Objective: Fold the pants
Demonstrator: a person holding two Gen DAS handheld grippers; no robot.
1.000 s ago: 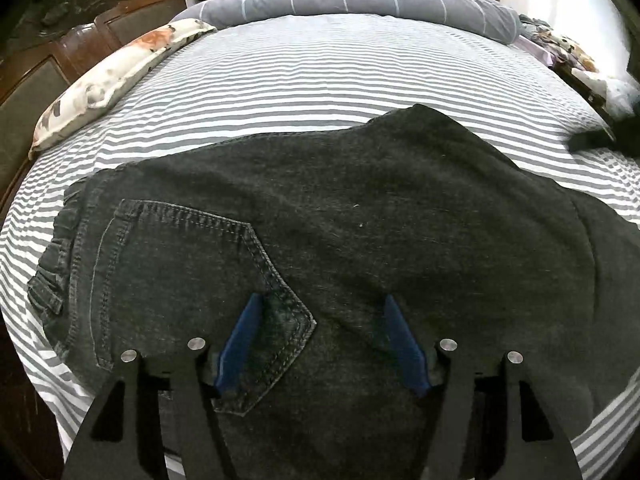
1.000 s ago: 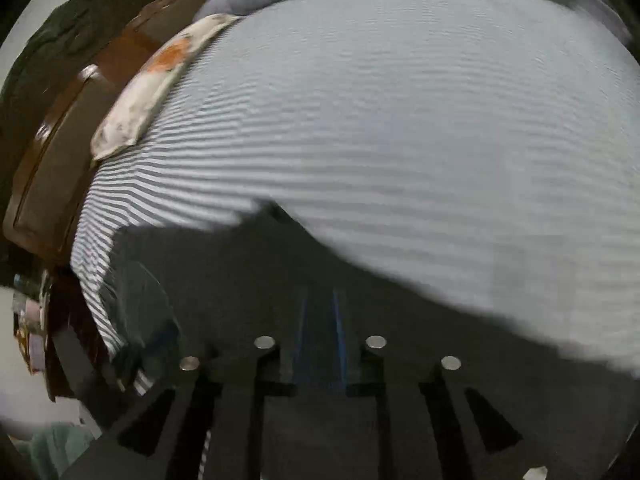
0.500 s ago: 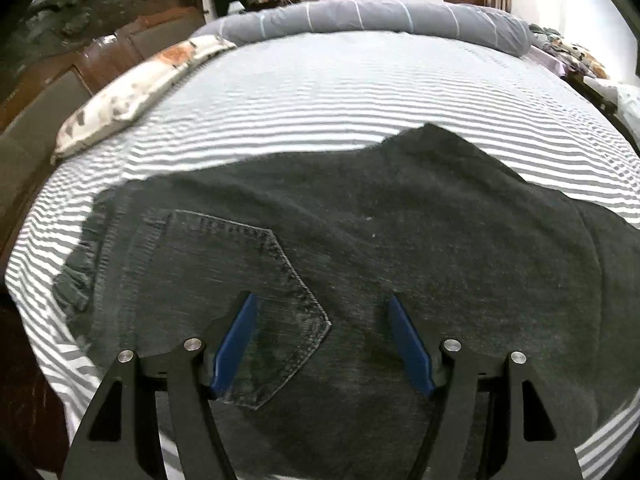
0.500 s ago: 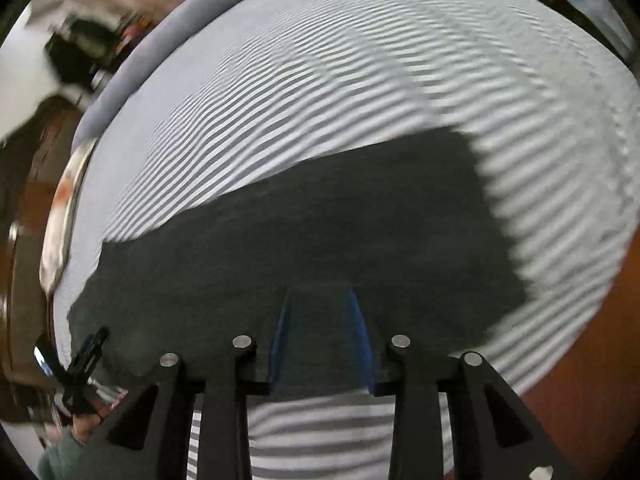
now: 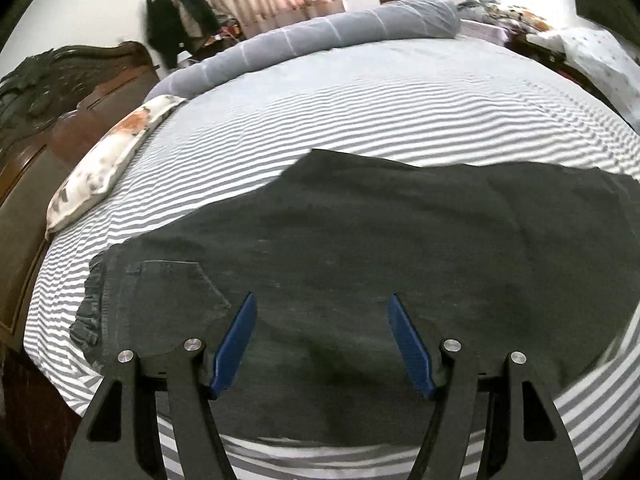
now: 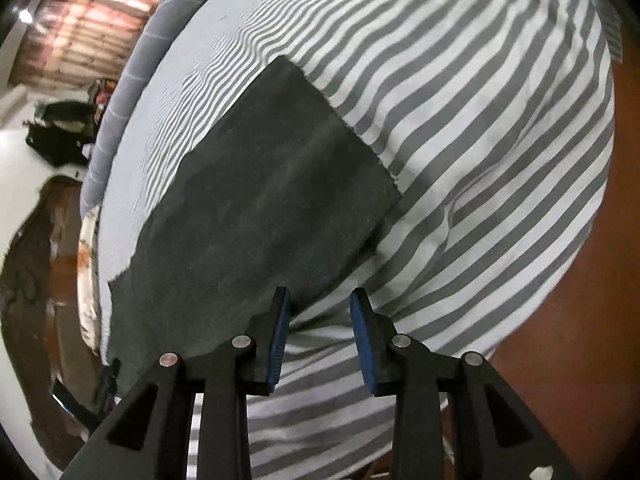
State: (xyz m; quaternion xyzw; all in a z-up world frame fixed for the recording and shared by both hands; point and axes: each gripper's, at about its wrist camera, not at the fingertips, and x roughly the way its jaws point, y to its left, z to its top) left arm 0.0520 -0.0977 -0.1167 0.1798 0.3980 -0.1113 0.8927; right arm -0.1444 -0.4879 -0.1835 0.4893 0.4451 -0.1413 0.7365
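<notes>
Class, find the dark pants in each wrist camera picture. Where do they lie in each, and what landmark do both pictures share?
Left wrist view: the pants spread across the middle and lower picture, back pocket at lower left.
Right wrist view: the pants run diagonally through the centre-left, one leg end toward the top.
Shared landmark: the grey bolster along the far edge of the striped sheet.

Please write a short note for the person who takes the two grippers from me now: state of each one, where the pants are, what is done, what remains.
Left hand-held gripper: open, above the pants near the back pocket, holding nothing.
Right hand-held gripper: open, empty, over the striped sheet just past the leg end.
Pants: lying flat along the near bed edge, seemingly folded lengthwise.
Left: fold the leg end toward the waist.
</notes>
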